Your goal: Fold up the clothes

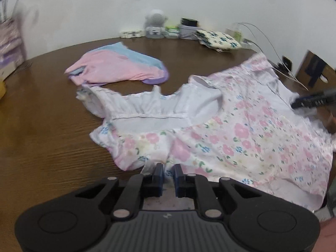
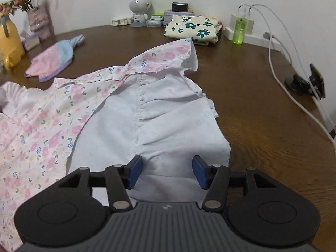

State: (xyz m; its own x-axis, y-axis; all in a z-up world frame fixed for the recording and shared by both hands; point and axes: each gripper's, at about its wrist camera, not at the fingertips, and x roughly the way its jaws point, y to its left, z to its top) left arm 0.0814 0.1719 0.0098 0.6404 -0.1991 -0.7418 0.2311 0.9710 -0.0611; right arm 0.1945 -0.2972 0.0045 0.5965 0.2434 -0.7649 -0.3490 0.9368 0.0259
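A white garment with pink and blue flowers (image 1: 241, 134) lies spread and rumpled on the brown wooden table (image 1: 46, 126), part of it turned over so its plain white inside (image 2: 168, 113) faces up. At its near hem my left gripper (image 1: 168, 173) is shut on a fold of the floral fabric. My right gripper (image 2: 167, 171) stands open just over the white inside, with cloth under it and nothing pinched. The left wrist view shows the right gripper's fingers (image 1: 310, 100) at the garment's right edge.
A folded pink, blue and purple garment (image 1: 117, 67) lies behind the floral one. A folded cream cloth with teal flowers (image 2: 193, 28), a small white figure (image 2: 139, 8), a green bottle (image 2: 239, 29) and white cables (image 2: 279, 75) line the back and right. A yellow object (image 2: 10, 44) stands left.
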